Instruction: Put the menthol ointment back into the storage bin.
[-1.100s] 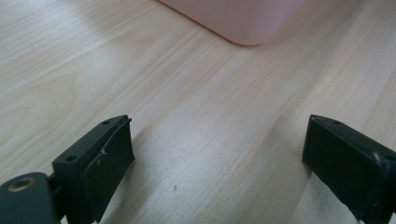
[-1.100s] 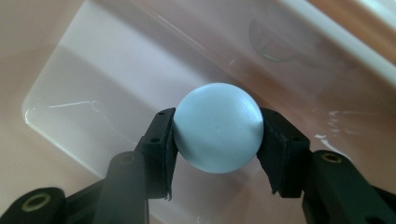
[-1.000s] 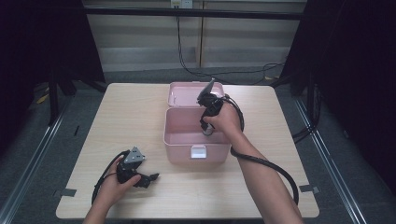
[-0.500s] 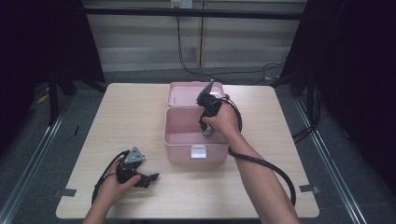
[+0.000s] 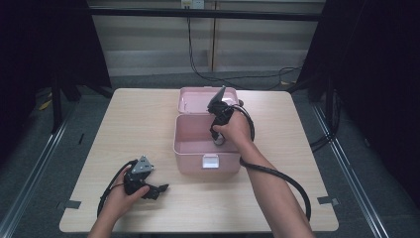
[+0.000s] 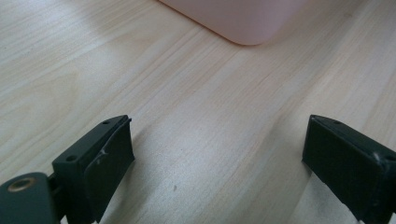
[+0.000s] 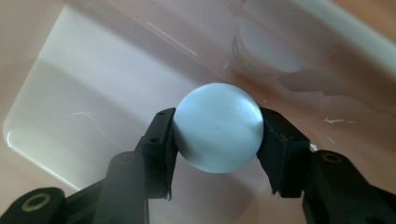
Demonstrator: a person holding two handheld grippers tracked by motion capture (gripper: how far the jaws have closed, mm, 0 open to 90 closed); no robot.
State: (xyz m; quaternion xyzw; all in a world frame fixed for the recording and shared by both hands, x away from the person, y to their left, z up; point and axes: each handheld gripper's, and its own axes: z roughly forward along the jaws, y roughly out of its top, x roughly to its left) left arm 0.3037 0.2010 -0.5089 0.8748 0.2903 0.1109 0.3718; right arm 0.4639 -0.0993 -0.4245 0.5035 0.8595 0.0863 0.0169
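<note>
A pink box stands open in the middle of the table, its lid tipped back behind it. My right gripper points down into the box and is shut on a pale blue ball, held just above the box's floor. A white round object lies blurred on the floor beyond the ball. My left gripper rests low over the wooden table at the front left, jaws open with nothing between them. A pink box corner lies ahead of it.
The box has a white latch on its front wall. Black cables trail from both grippers across the table. Dark curtains and metal rails surround the table, with grey floor on both sides.
My right gripper has shifted slightly inside the box, still holding the ball. The left gripper has not moved.
</note>
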